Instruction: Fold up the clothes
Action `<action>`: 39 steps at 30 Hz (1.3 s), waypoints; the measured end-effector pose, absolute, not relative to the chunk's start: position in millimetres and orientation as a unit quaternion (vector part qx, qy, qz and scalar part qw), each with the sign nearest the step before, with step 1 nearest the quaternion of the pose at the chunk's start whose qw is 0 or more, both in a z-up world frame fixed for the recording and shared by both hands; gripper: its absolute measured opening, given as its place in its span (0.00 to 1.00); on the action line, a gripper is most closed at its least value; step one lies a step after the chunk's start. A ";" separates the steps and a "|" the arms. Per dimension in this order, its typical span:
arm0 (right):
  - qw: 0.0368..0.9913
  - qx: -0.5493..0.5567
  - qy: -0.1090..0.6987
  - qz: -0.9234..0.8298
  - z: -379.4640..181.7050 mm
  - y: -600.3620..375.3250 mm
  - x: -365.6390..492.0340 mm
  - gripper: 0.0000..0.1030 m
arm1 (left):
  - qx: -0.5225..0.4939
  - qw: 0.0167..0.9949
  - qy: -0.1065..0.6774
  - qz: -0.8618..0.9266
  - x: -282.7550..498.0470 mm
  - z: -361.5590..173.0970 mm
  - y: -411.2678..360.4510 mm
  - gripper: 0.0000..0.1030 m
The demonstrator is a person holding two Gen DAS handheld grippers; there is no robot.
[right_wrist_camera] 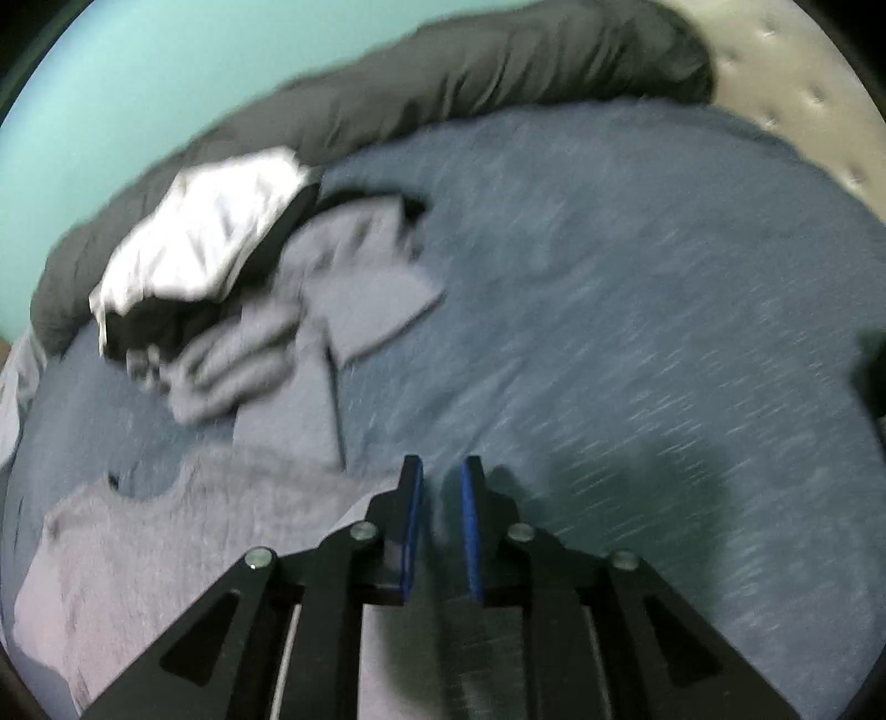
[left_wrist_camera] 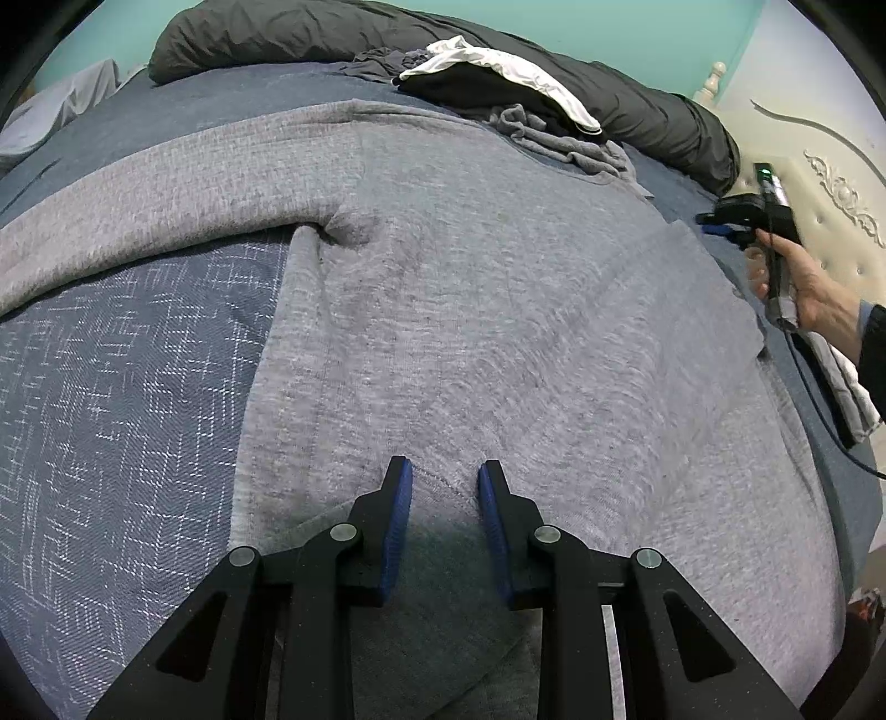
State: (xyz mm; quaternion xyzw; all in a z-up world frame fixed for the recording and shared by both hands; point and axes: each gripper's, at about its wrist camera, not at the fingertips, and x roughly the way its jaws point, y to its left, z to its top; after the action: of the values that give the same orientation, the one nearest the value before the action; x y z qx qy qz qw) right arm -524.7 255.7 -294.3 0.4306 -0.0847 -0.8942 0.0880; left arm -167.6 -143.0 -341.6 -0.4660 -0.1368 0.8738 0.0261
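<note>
- The bed (left_wrist_camera: 111, 387) fills both views, covered in a blue sheet with a pale woven pattern.
- A dark duvet (left_wrist_camera: 288, 33) is bunched along the bed's far edge, against a teal wall (left_wrist_camera: 637, 27); a cream headboard (left_wrist_camera: 830, 166) with carved trim stands to the right.
- The grey sweater (left_wrist_camera: 470, 310) lies spread flat across the middle of the bed, one sleeve (left_wrist_camera: 166, 188) stretched out to the left, its hem nearest the left camera.
- A pile of clothes (left_wrist_camera: 498, 88) sits beyond the sweater beside the duvet: a white piece (right_wrist_camera: 205, 232) on top of black and grey ones.
- The left gripper (left_wrist_camera: 446, 471) hovers low over the sweater's lower part, jaws apart with nothing between them; whether the tips touch the cloth is unclear.
- The right gripper (right_wrist_camera: 441, 471) is over the bare sheet just beside the sweater's edge, jaws parted and empty; its view is blurred.
- In the left view the right hand (left_wrist_camera: 797, 282) holds its tool at the sweater's right side, near the headboard.
</note>
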 end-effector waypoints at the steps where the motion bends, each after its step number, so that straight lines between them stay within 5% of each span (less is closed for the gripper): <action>1: 0.083 0.423 -0.088 -0.898 -288.6 261.5 -520.5 0.15 | -0.466 0.027 -0.138 0.873 -167.7 -341.7 -143.4 0.27; 15: 0.248 0.417 -0.100 -0.869 -274.8 215.9 -308.3 0.16 | -0.470 0.029 -0.150 0.869 -172.1 -341.9 -143.9 0.32; 19: 0.270 0.420 -0.118 -0.859 -277.6 199.9 -249.7 0.30 | -0.468 0.032 -0.157 0.869 -170.1 -342.0 -146.8 0.32; 22: 0.271 0.423 -0.131 -0.855 -281.4 198.0 -220.4 0.30 | -0.465 0.037 -0.171 0.868 -166.7 -342.1 -151.7 0.32; 30: 0.280 0.433 -0.137 -0.846 -295.1 208.2 -203.7 0.31 | -0.456 0.022 -0.219 0.862 -147.4 -328.2 -176.1 0.35; 35: 0.275 0.430 -0.153 -0.846 -293.2 216.2 -210.4 0.31 | -0.450 -0.023 -0.242 0.859 -131.4 -314.4 -206.6 0.54; 39: 0.277 0.424 -0.160 -0.847 -287.9 216.0 -216.2 0.32 | -0.450 -0.068 -0.263 0.851 -124.2 -303.3 -252.4 0.55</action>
State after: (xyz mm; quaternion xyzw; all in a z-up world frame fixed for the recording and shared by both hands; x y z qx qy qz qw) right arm -216.2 216.0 -287.9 0.4240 -0.1605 -0.8471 0.2772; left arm -124.2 -252.4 -303.3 -0.4496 -0.2628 0.8510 -0.0678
